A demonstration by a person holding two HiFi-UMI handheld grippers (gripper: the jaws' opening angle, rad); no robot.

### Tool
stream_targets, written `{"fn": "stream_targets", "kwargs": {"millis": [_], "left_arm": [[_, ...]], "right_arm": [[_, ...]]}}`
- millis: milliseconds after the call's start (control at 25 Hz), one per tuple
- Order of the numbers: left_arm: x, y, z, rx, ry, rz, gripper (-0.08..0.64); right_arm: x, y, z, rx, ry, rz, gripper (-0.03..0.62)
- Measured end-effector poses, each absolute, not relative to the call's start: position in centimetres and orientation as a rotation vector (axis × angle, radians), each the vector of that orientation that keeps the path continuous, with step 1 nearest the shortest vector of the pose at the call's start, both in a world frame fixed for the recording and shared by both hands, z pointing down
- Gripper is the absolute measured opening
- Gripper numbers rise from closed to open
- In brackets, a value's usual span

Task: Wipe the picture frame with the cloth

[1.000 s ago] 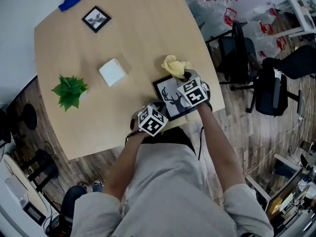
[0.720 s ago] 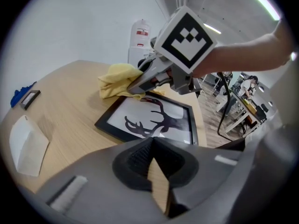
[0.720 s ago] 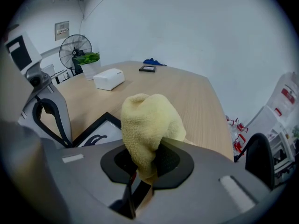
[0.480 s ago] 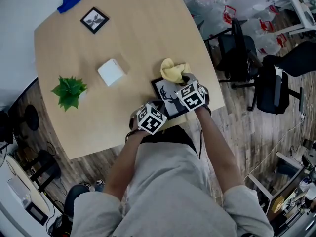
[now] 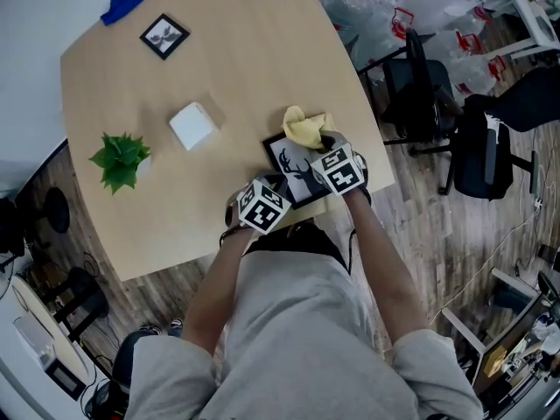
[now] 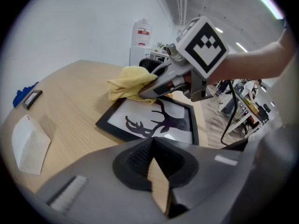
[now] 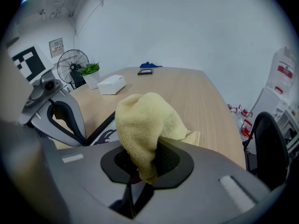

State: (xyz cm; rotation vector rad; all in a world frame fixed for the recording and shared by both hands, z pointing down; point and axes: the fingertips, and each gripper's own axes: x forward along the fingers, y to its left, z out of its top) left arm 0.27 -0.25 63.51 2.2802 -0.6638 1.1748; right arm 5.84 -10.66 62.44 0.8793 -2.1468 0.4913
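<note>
Right gripper (image 7: 140, 169): jaws clamped on the yellow cloth (image 7: 142, 120); cloth sits at the far edge of the picture frame (image 5: 293, 166), which lies flat near the table (image 5: 236, 59) edge; left gripper (image 6: 152, 160): jaws together, empty, just beside the frame's near side; both forearms extend forward, converging.

A light wooden table (image 5: 254, 68) is seen on a wood-plank floor (image 5: 420, 234). A green potted plant (image 5: 121, 160) is set near its left edge, with a white box (image 5: 193, 126) placed near it toward the middle. A small black-framed print (image 5: 164, 35) is laid at the far corner, and a blue rag (image 5: 129, 3) is bunched at the edge beyond it. Black office chairs (image 5: 420, 94) are parked to the right
</note>
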Motion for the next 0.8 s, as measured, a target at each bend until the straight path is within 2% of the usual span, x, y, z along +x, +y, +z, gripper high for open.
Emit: {"fn": "stream_targets", "kwargs": {"millis": [800], "left_arm": [[0.3, -0.3, 63.4, 2.276, -0.707, 1.176, 0.052]], "right_arm": [[7.9, -6.5, 62.3, 0.850, -2.165, 0.580, 0.051]]}}
